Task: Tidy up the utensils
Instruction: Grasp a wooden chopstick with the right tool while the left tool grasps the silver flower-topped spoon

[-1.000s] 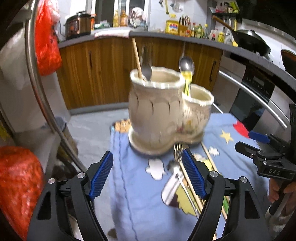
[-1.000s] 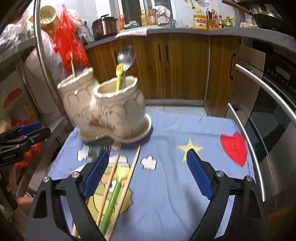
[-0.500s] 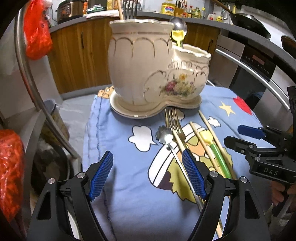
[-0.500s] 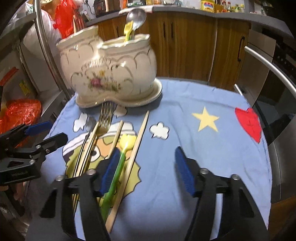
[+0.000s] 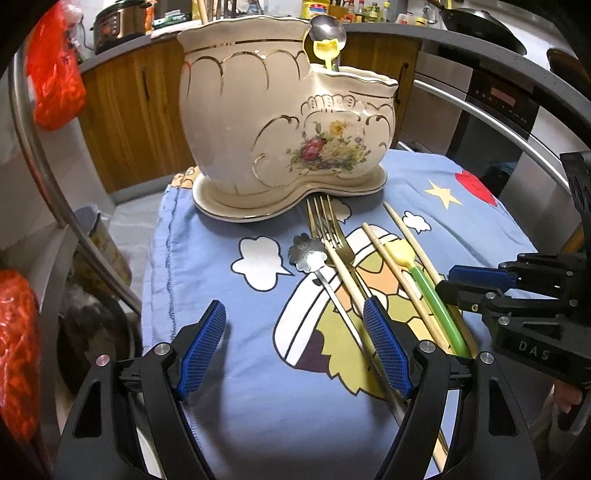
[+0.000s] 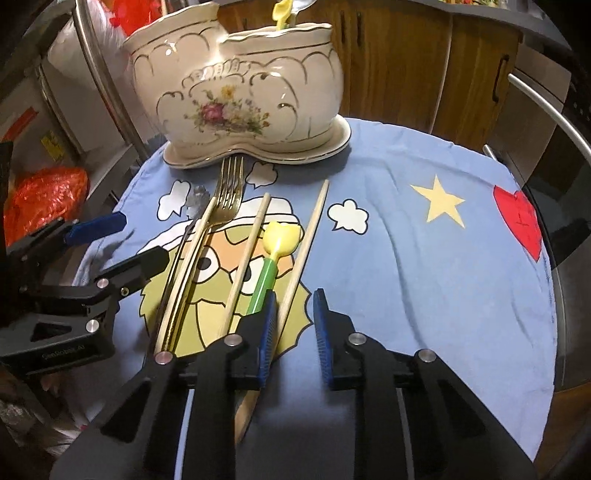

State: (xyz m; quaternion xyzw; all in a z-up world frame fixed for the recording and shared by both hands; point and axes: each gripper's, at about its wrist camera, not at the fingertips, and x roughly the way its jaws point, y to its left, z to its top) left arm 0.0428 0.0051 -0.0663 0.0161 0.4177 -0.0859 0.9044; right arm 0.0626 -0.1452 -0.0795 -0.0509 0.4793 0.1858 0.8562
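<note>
When judging progress, count the job as partly done. Find the ceramic holder [image 5: 258,122] upright at the far end of the blue cloth [image 6: 406,277] covering the surface, already carrying a metal spoon [image 5: 327,31] and a yellow-headed utensil [image 5: 325,50] in the lower compartment, plus stick and handle tops in the taller one.

Log as still unsorted, lying loose on the cloth just in front of the holder: a fork [image 6: 229,195], a flower-bowled spoon [image 5: 308,254], a green-handled yellow spoon [image 6: 266,273] and three chopsticks. Take the rightmost chopstick [image 6: 314,221] as the piece in hand.

Note the right claw [image 6: 294,295] low over its near end, jaws just closing in to a small gap, with that chopstick between the pads, beside the left pad but not yet pinched from both sides. Note the left claw [image 5: 293,306] spread wide, low over the cloth, gripping nothing, with the flower-bowled spoon's handle passing under one finger.

Expect, as remaining work: completing this pinch, lifting, dropping the chopstick into the holder, then repeating for every other loose piece.
</note>
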